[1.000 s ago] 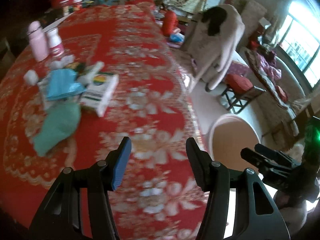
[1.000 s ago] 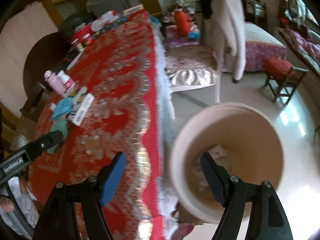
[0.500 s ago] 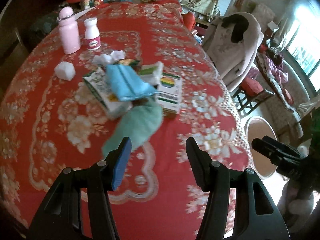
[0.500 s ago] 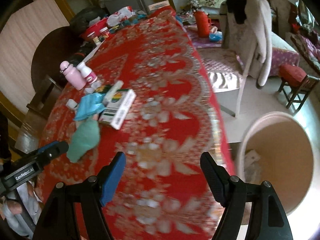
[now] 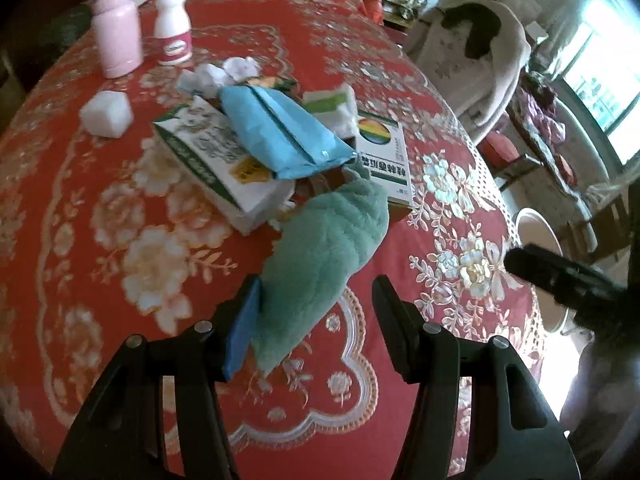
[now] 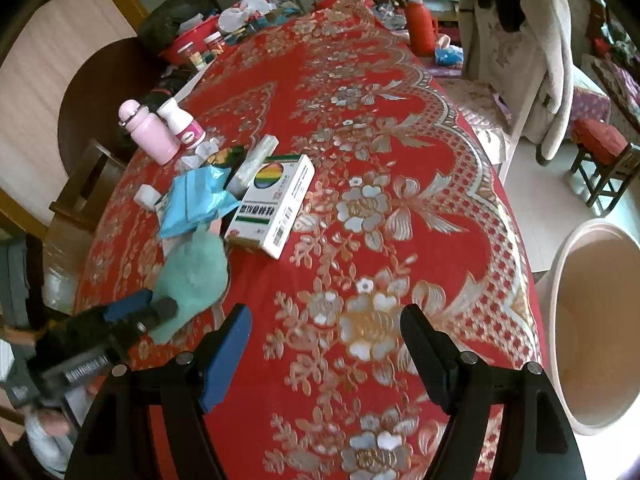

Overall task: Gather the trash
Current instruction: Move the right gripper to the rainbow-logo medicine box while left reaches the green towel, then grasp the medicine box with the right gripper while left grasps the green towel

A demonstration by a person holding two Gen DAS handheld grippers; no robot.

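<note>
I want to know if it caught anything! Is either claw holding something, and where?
Nothing is held. The left claw is open around the near end of the green cloth, not clamped. The right claw is open over bare tablecloth.

A red floral tablecloth [image 6: 400,128] carries a green cloth [image 5: 324,256], medicine box [image 6: 276,204], and pink bottle [image 5: 118,26].

Round surface [image 6: 400,168] under red floral cloth. Chair [image 6: 516,92] draped with pale coat beside it. Red-cushioned stool [image 6: 600,152] on pale tiled floor [image 6: 532,184]. Bright window [image 5: 600,88] at right.
</note>
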